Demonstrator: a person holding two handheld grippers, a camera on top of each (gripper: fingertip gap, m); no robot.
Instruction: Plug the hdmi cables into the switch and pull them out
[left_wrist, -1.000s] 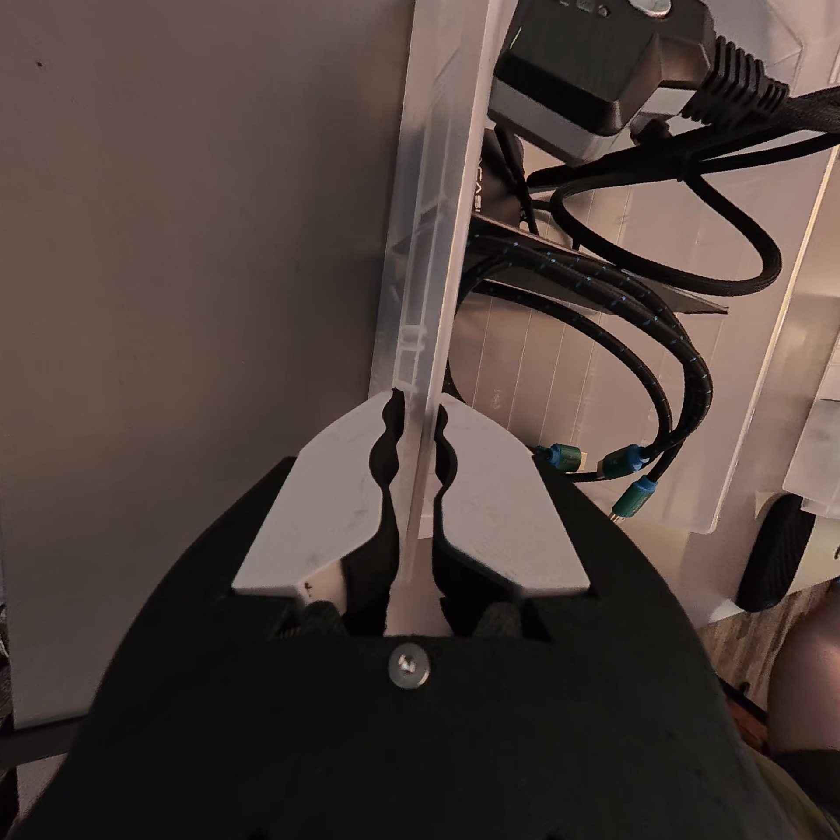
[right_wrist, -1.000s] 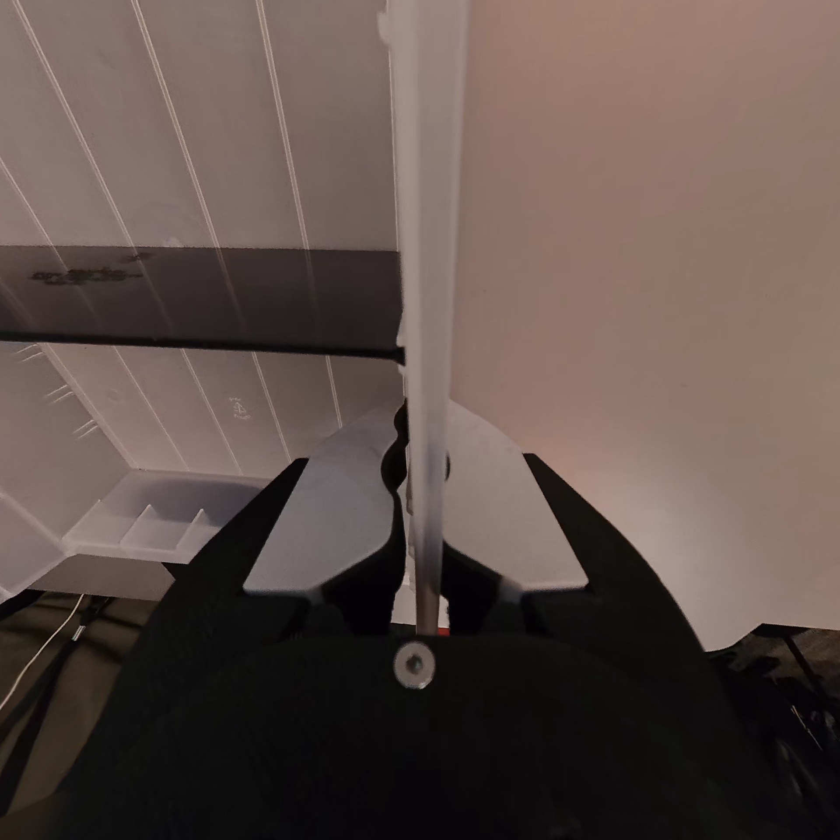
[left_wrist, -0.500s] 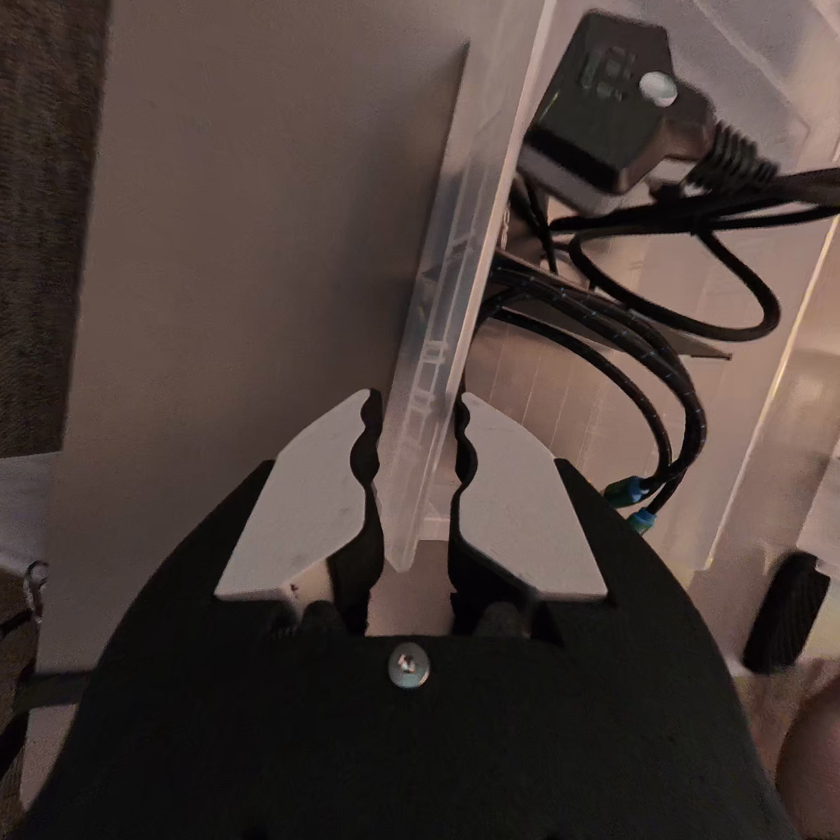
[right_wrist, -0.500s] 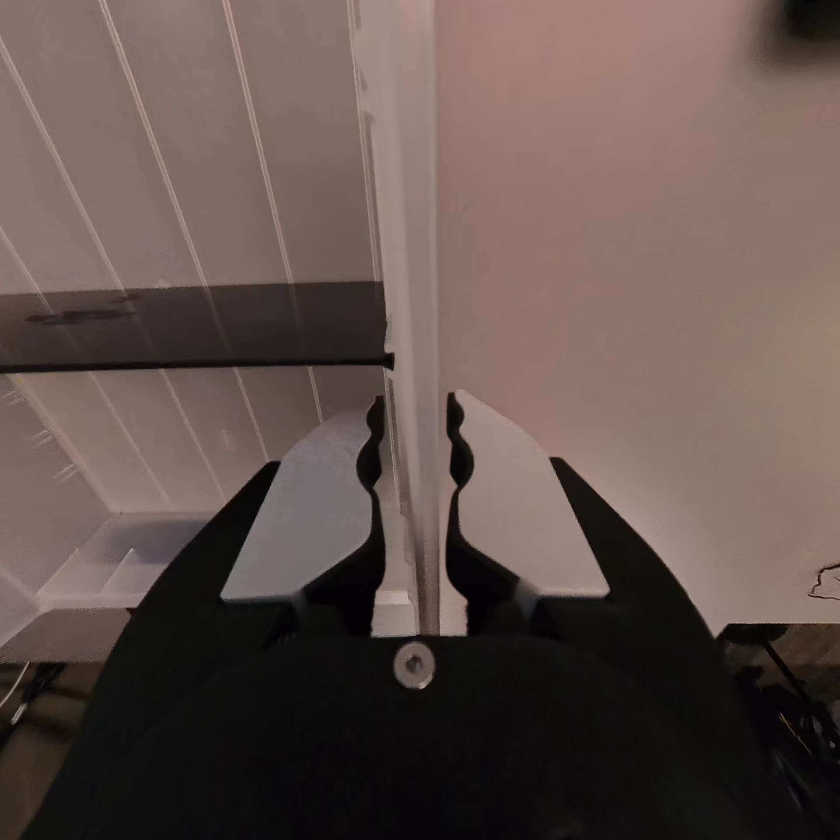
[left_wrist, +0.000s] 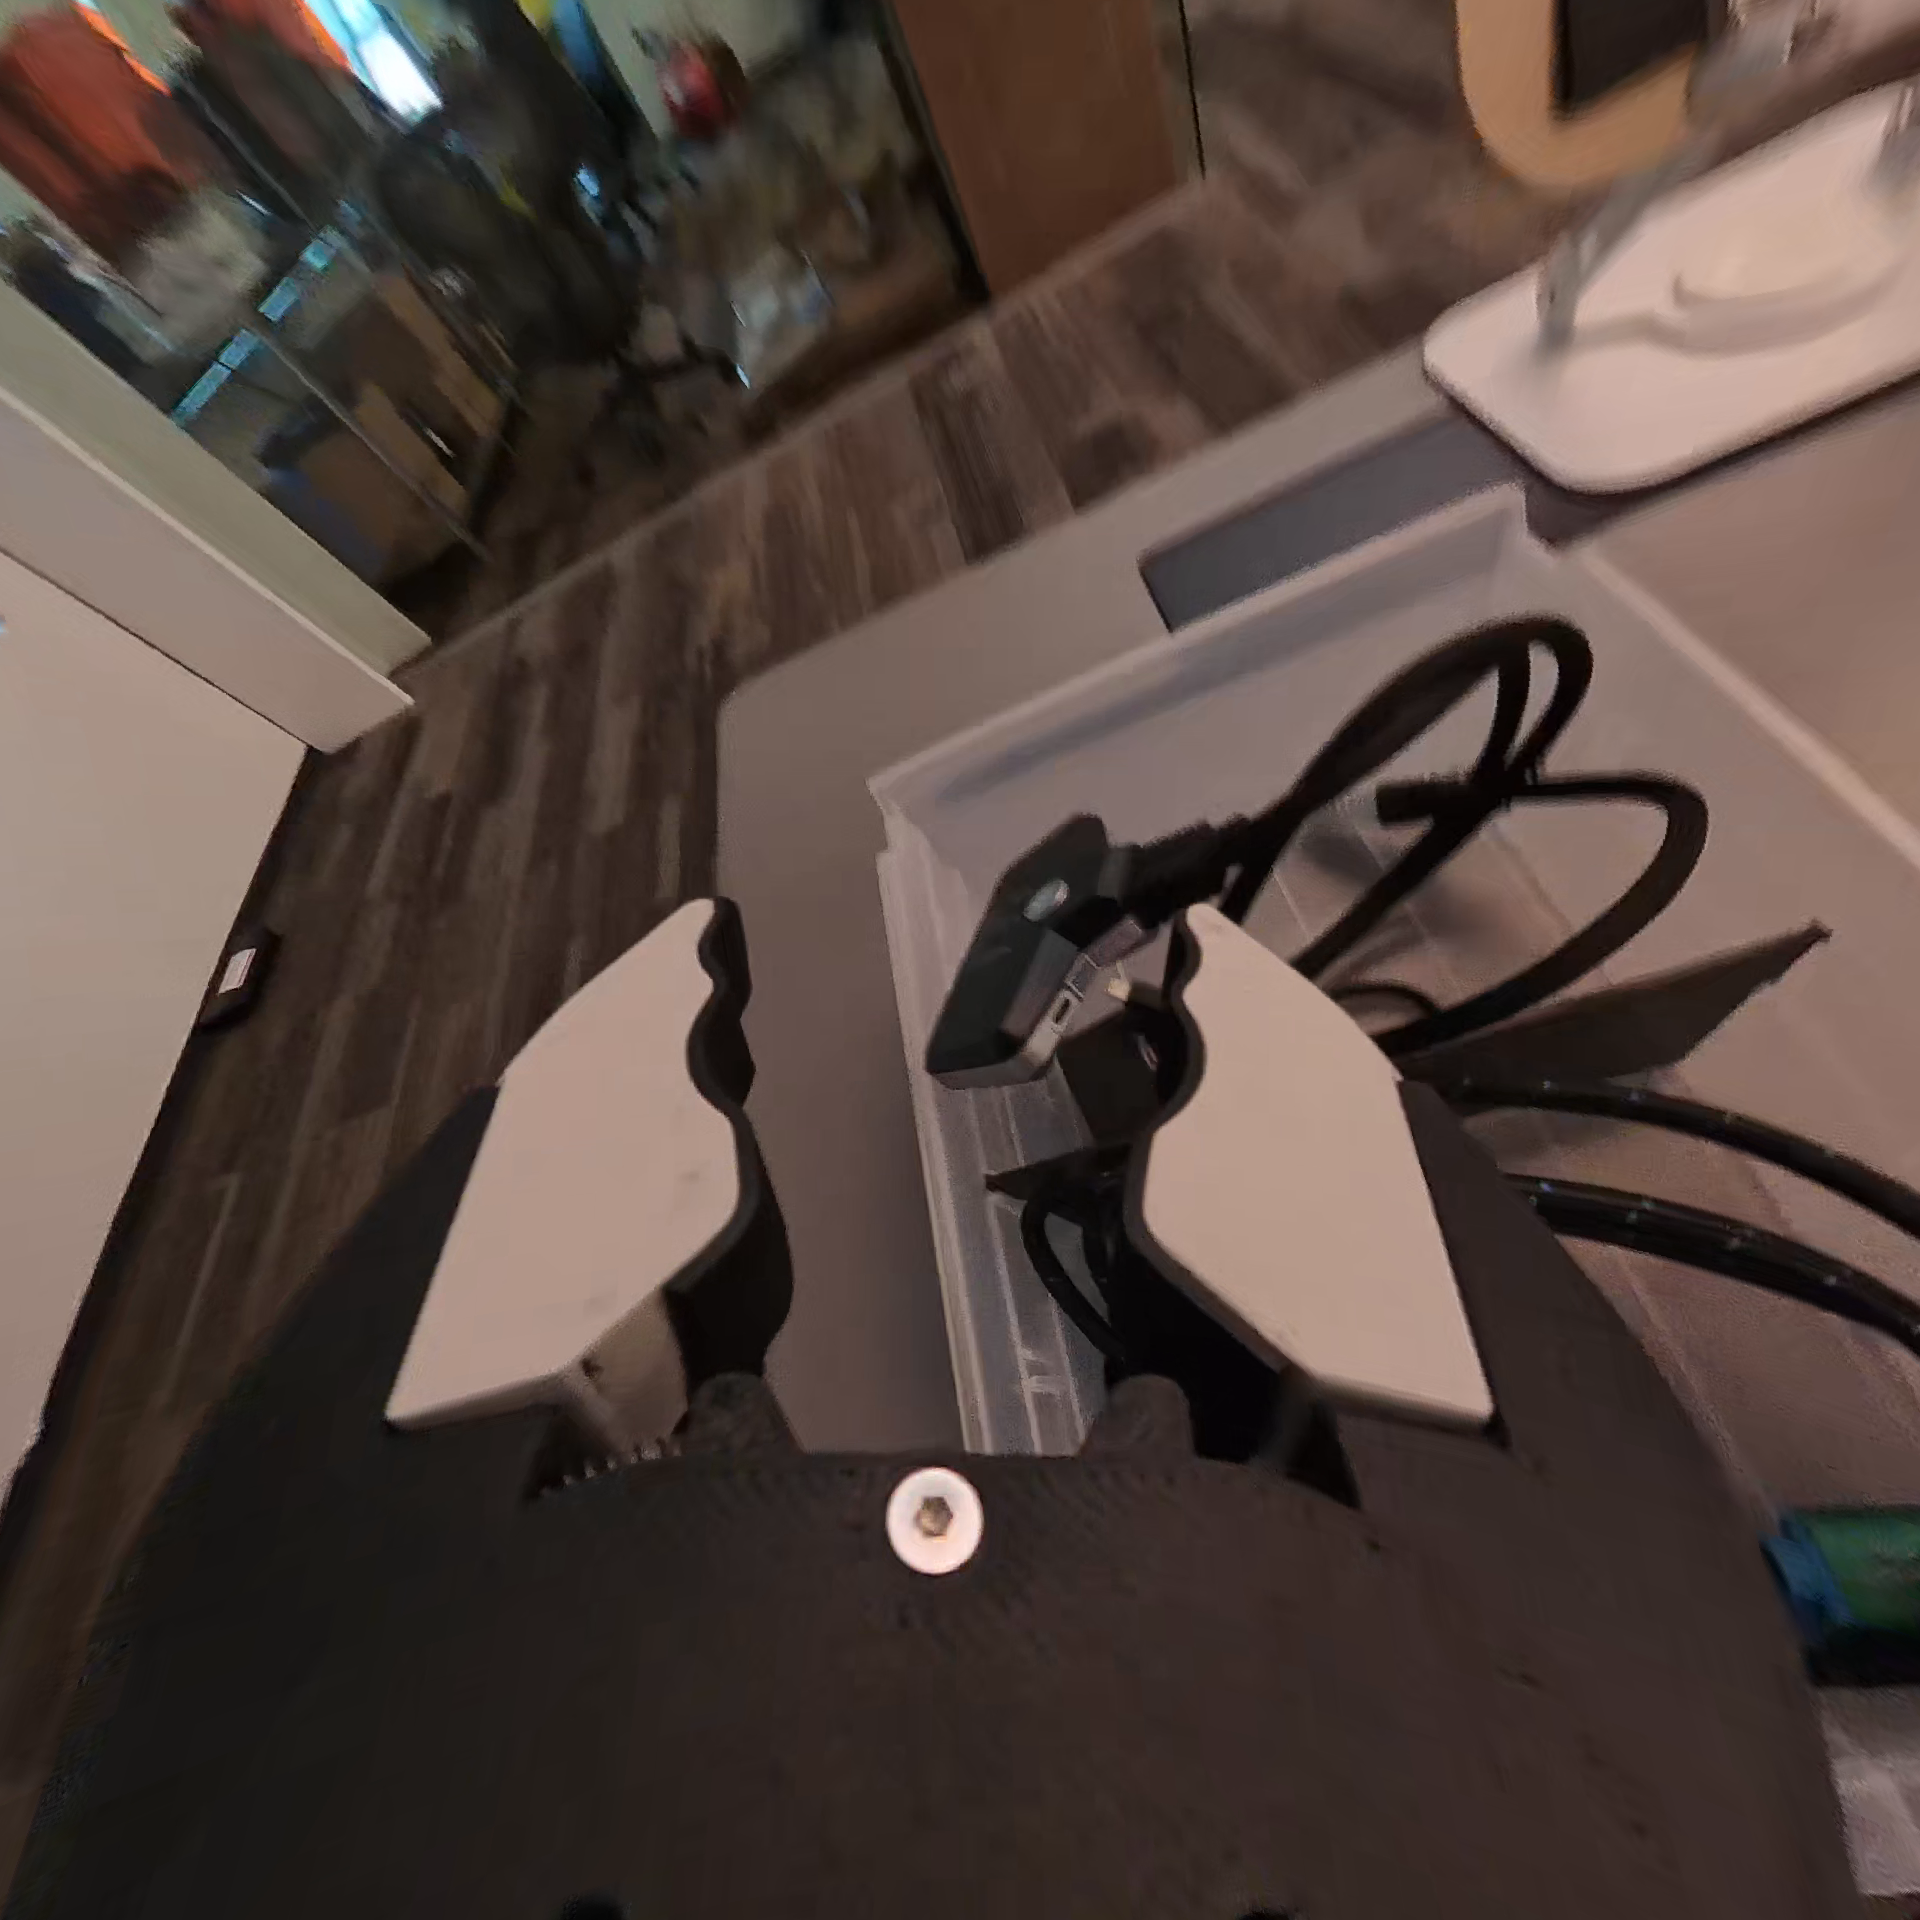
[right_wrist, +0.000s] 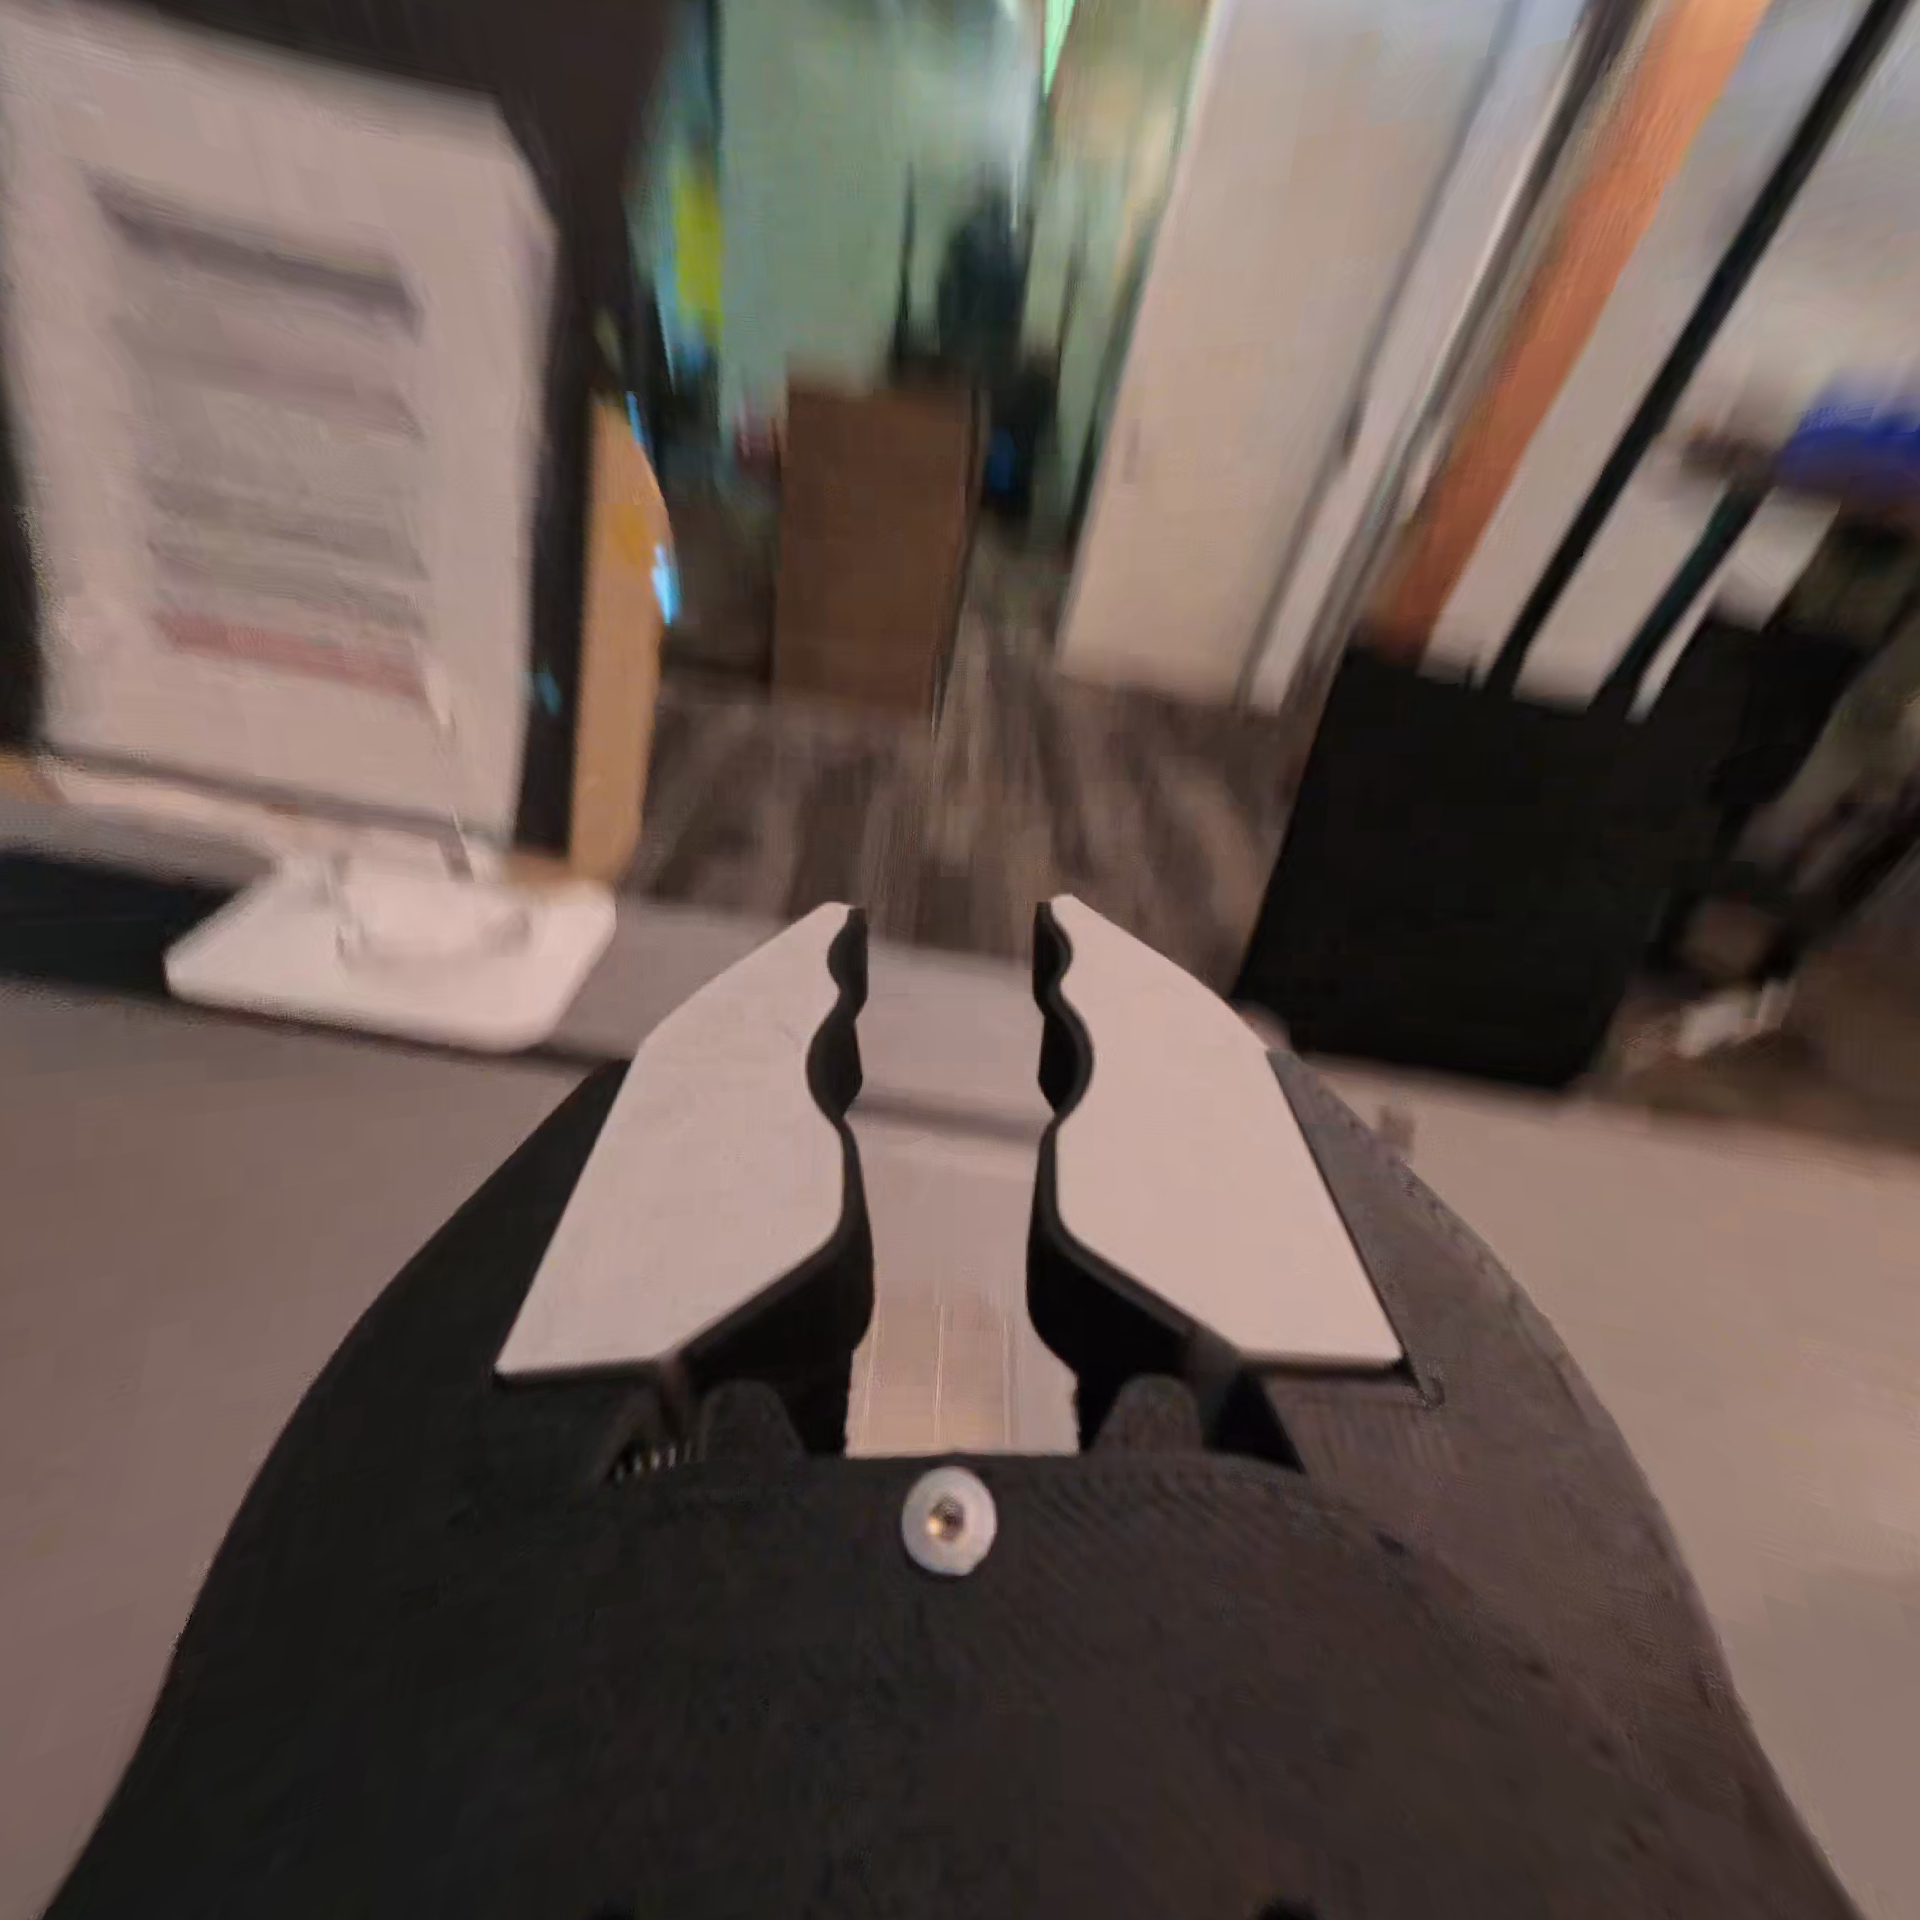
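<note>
Clear plastic walls of the bin (left_wrist: 940, 1195) keep the switch (left_wrist: 1013, 982) and cables (left_wrist: 1621, 831) corralled at our left gripper's (left_wrist: 956, 1029) one o'clock, so we hold both it and the right gripper (right_wrist: 948, 1023) apart and empty, neither touching them.

My left gripper (left_wrist: 951, 940) straddles the clear bin's wall (left_wrist: 982, 1288); switch (left_wrist: 1013, 982) and cables (left_wrist: 1475, 831) crowd one o'clock, bare table (left_wrist: 821, 1039) at eleven.
</note>
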